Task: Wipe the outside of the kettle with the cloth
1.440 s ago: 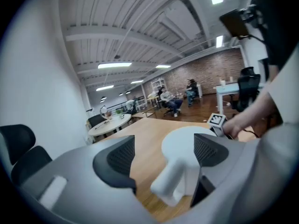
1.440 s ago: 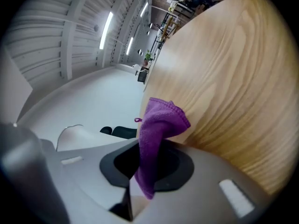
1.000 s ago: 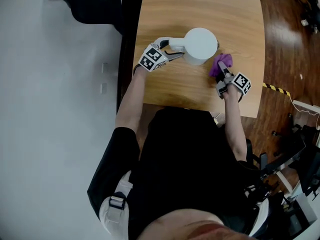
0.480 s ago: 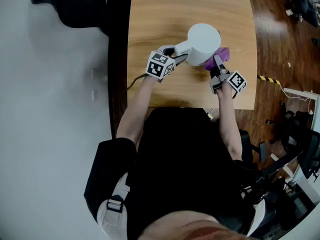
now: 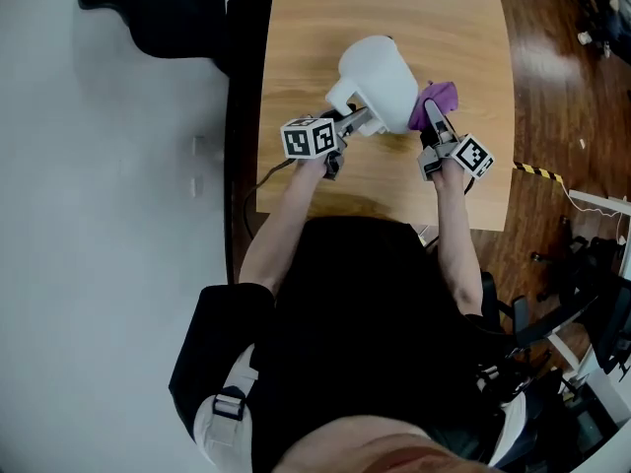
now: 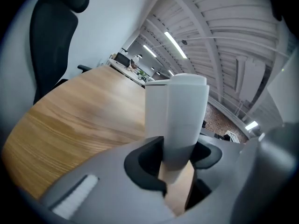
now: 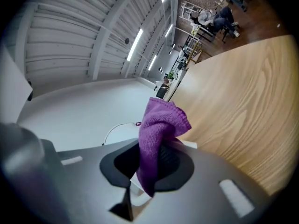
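The white kettle (image 5: 380, 75) is tipped over the wooden table (image 5: 325, 28), its base turned towards me. My left gripper (image 5: 353, 118) is shut on the kettle's handle (image 6: 180, 111); its jaws have just been closing on that handle, which stands between them. In the left gripper view the jaws (image 6: 180, 155) sit on either side of the white handle. My right gripper (image 5: 434, 126) is shut on the purple cloth (image 5: 440, 97), which lies against the kettle's right side. In the right gripper view the cloth (image 7: 161, 122) sticks up from the jaws, next to the white kettle wall (image 7: 84, 115).
A black chair (image 5: 158, 8) stands beyond the table's left edge, also in the left gripper view (image 6: 51, 45). A thin cable (image 5: 268, 170) hangs at the table's near left corner. Dark wood floor with yellow-black tape (image 5: 540, 171) lies to the right.
The kettle, upright on the table a second ago, is now tipped and turned by my rolled left gripper. The right gripper has risen with the cloth to the kettle's side.
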The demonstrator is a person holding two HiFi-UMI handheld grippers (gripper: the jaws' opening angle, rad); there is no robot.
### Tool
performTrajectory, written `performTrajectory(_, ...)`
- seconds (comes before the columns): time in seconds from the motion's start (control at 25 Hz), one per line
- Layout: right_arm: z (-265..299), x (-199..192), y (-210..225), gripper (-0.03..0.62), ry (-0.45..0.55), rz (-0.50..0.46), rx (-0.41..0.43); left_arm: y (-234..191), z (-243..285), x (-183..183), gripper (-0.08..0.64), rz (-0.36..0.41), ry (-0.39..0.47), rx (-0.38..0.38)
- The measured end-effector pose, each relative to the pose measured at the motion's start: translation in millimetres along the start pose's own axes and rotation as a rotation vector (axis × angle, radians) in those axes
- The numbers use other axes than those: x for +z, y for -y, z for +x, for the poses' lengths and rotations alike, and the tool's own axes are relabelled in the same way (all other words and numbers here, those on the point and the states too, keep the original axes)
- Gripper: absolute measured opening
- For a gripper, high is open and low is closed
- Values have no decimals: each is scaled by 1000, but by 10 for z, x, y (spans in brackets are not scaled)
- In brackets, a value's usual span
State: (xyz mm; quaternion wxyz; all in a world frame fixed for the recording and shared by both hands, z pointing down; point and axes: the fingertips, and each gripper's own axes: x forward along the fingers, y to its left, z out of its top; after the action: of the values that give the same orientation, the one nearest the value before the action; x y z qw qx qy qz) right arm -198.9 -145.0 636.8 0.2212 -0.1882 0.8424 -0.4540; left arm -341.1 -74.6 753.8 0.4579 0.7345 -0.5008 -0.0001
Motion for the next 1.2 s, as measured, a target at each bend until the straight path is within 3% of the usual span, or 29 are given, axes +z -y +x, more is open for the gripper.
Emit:
performTrajectory(0.12, 164, 98, 34, 49, -30, 22, -6, 10, 62, 109, 469, -58, 20, -13)
performTrajectory(0.24, -3, 62, 424, 49, -62, 75, -204, 0, 80, 121, 468, -103, 35, -21)
performTrajectory(0.28, 0, 85, 406, 49, -58, 78, -191, -1, 83, 116, 468, -111, 39, -23)
performTrajectory(0.44, 110, 242, 43, 48, 7, 61, 36, -96, 65, 63, 466, -194, 67, -50)
performTrajectory(0.72, -306, 370, 501, 49, 72, 120, 5, -322, 249, -155, 465, -435, 98, -60)
performTrajectory(0.8, -508, 257, 694, 49, 60, 174, -94, -382, 278, -236, 465, -487, 106, -65)
performTrajectory(0.92, -931, -53, 1119, 49, 17, 320, -378, -502, 320, -352, 466, -557, 111, -65)
performTrajectory(1.0, -1097, -216, 1310, 48, -6, 394, -484, -595, 348, -430, 469, -619, 120, -67)
performTrajectory(1.12, -1158, -348, 1362, 49, -49, 454, -519, -654, 369, -505, 471, -684, 140, -72)
performTrajectory(1.2, -999, -313, 1336, 49, -56, 411, -397, -645, 375, -505, 472, -685, 138, -71)
